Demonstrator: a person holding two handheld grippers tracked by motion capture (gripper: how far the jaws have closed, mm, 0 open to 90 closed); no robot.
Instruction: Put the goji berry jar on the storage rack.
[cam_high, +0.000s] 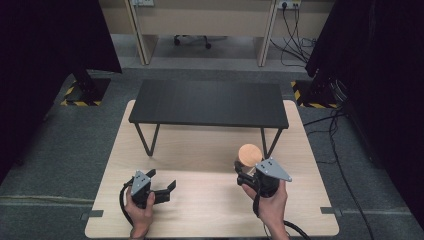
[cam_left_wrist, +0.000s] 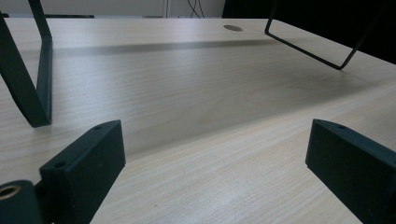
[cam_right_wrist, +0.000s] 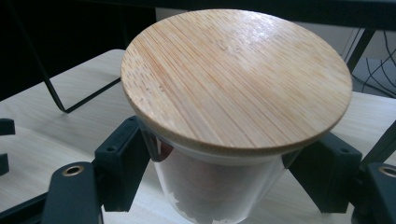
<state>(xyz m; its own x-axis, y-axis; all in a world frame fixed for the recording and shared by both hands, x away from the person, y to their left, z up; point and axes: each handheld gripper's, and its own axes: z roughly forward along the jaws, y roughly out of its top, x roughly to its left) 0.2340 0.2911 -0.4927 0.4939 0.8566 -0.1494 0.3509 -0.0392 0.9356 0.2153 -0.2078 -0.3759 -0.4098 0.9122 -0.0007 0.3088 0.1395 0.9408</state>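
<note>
Now one clear glass jar (cam_right_wrist: 219, 186) with a round bamboo lid (cam_right_wrist: 236, 77) sits clamped between the right gripper's (cam_high: 243, 176) jaws, while the left gripper (cam_high: 163, 187) gapes wide, holding nothing.

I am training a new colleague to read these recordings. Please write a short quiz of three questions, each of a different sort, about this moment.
1. True or false: the left gripper is closed on the jar.
2. Which gripper has its jaws on both sides of the jar, under the wooden lid? A) left B) right C) neither
3. Fill in: the jar stands on the light wooden table, in front of the black ____.

Key: 1. False, its jaws are open over bare table. 2. B. 3. shelf.
</note>
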